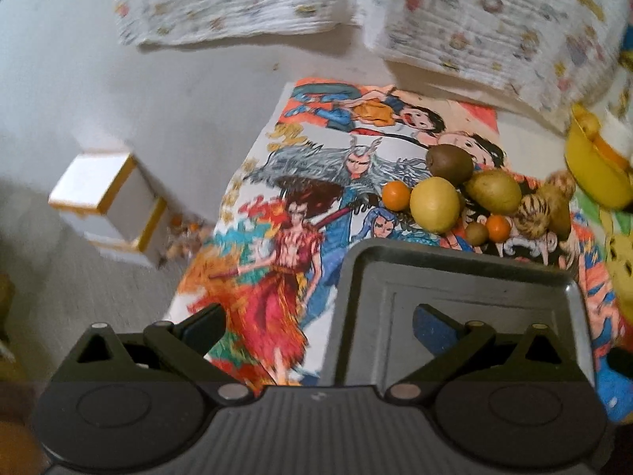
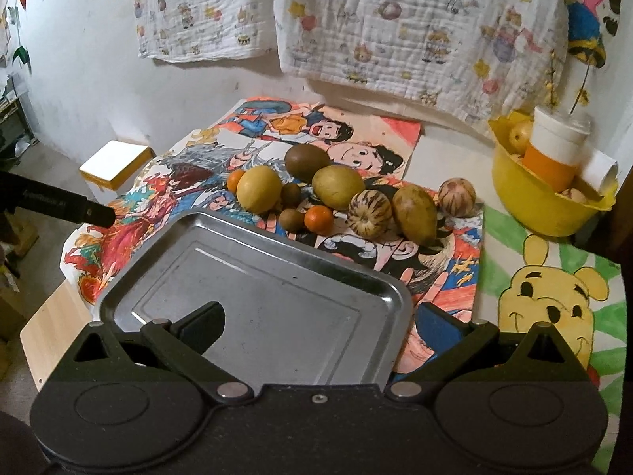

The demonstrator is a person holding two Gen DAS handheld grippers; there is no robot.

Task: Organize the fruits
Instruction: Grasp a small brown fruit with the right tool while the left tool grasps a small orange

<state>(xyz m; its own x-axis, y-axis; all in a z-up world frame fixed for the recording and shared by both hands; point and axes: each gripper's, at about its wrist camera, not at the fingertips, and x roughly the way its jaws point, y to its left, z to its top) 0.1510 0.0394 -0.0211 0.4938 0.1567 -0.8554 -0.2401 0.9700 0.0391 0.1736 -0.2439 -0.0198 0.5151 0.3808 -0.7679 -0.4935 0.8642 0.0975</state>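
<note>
Both grippers are open wide and empty. In the right wrist view the right gripper [image 2: 316, 326] sits low centre, its left finger over the metal tray [image 2: 277, 297] and its right finger past the tray's right edge, over the cartoon drawing [image 2: 447, 273]. In the left wrist view the left gripper [image 1: 316, 324] straddles the tray's left rim [image 1: 344, 277]: left finger over the drawing, right finger over the tray floor. The left gripper's black tip also pokes in at the left edge of the right wrist view [image 2: 79, 208].

The tray holds nothing and lies on the drawings at lower centre. The fruits sit in a loose cluster just beyond the tray's far edge, mid-frame:
- round yellow fruit [image 2: 259, 189], with a small orange [image 2: 235, 181] touching its left side
- large kiwi [image 2: 306, 163] at the back
- yellow-green fruit [image 2: 337, 187] in the centre
- two small kiwis [image 2: 291, 193] [image 2: 290, 219]
- second small orange [image 2: 319, 219], near the tray rim
- striped melon [image 2: 369, 210], with a pear [image 2: 415, 209] to its right
- second striped melon [image 2: 456, 197], at the right end

The left wrist view is blurred; the same cluster shows at its right centre.

A yellow bowl [image 2: 534, 206] at right holds a white-and-orange cup [image 2: 554, 150] and some fruit. A Pooh drawing [image 2: 550, 301] is at lower right. A white box with yellow edges [image 2: 114, 164] sits left of the tabletop [image 2: 47, 324].
</note>
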